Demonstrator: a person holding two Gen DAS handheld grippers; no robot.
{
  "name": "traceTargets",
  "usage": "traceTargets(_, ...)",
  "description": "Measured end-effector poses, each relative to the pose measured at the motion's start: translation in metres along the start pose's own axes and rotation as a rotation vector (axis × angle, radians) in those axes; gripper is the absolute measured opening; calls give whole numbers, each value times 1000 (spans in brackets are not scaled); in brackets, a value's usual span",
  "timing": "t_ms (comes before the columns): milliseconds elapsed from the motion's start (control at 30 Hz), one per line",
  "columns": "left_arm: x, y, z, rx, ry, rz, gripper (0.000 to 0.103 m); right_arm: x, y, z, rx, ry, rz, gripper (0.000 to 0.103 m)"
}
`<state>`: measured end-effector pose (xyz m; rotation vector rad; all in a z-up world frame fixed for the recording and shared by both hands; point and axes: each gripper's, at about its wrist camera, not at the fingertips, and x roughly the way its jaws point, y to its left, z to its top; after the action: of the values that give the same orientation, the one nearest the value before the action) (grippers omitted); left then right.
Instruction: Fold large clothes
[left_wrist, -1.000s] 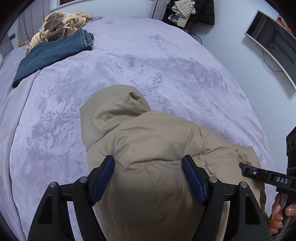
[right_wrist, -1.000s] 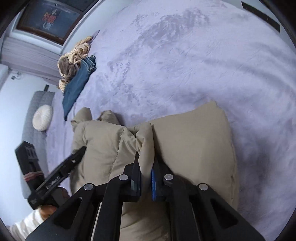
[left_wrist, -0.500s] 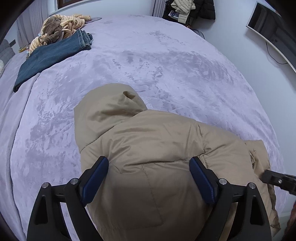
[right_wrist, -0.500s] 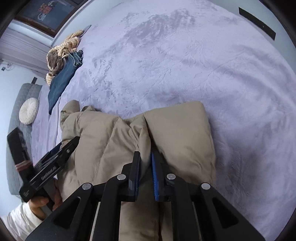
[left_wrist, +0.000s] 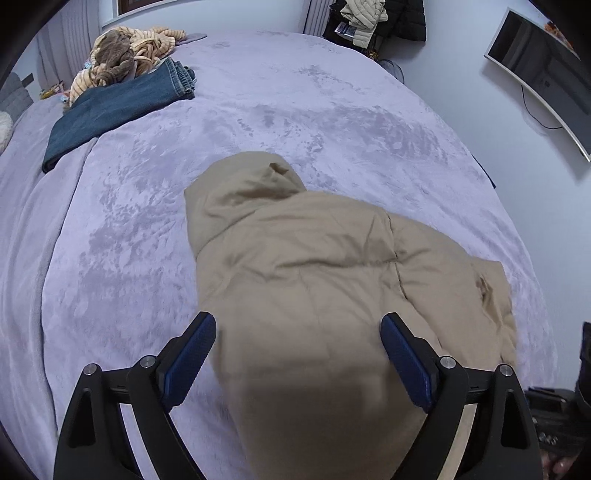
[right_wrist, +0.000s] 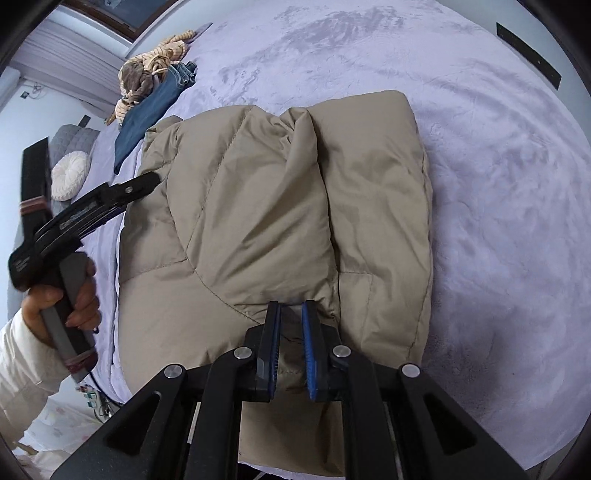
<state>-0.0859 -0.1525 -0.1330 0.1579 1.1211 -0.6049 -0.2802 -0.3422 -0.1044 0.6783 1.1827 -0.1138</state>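
A tan puffer jacket (left_wrist: 314, 277) lies folded on the purple bed, its hood (left_wrist: 243, 184) pointing away from me. My left gripper (left_wrist: 297, 319) hovers over the jacket's near part with its jaws wide open; the blue pads (left_wrist: 192, 354) do not press on the fabric. In the right wrist view the jacket (right_wrist: 258, 203) shows a raised crease running down its middle into my right gripper (right_wrist: 290, 308). That gripper is shut on the crease at the near edge. A hand in a white sleeve holds the left gripper (right_wrist: 147, 181) beside the jacket's left side.
Folded blue jeans (left_wrist: 118, 107) and a striped brown bundle (left_wrist: 125, 55) lie at the bed's far left corner. The purple blanket (left_wrist: 332, 110) stretches wide beyond the jacket. A screen (left_wrist: 535, 70) hangs on the right wall, with coats (left_wrist: 369, 18) at the back. A round cushion (right_wrist: 70, 173) sits left of the bed.
My left jaws have spread wider and drawn back from the jacket. The right gripper has pulled back along the jacket, still pinching the crease, and more of the jacket now shows ahead of it.
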Motion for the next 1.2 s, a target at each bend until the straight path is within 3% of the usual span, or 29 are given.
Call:
traceTargets(167, -15, -3, -59, -8, 79, 0, 92, 5, -5, -4, -5, 6, -15, 12)
traceTargets(300, -8, -5, -87, -61, 103, 9, 92, 14, -4, -6, -26, 22, -33, 12)
traceTargets(367, -7, -5, -90, -86, 116, 26, 96, 18, -3, -8, -49, 30, -49, 12)
traceTargets(667, -38, -2, -90, -72, 124, 57, 96, -4, 11, -8, 4, 24, -73, 15)
traceTargets(800, -47, 7, -98, -85, 128, 53, 96, -22, 16, -18, 50, -3, -83, 37)
traceTargets(1000, -61, 17, -113, -110, 122, 45, 96, -32, 30, -39, 54, -9, -98, 40)
traceTargets(1067, -65, 20, -117, -110, 117, 45, 103, -36, 35, -46, 57, -24, -104, 41)
traceTargets(1200, -72, 23, -122, -95, 111, 34, 103, -39, 43, -54, 68, -45, -108, 44)
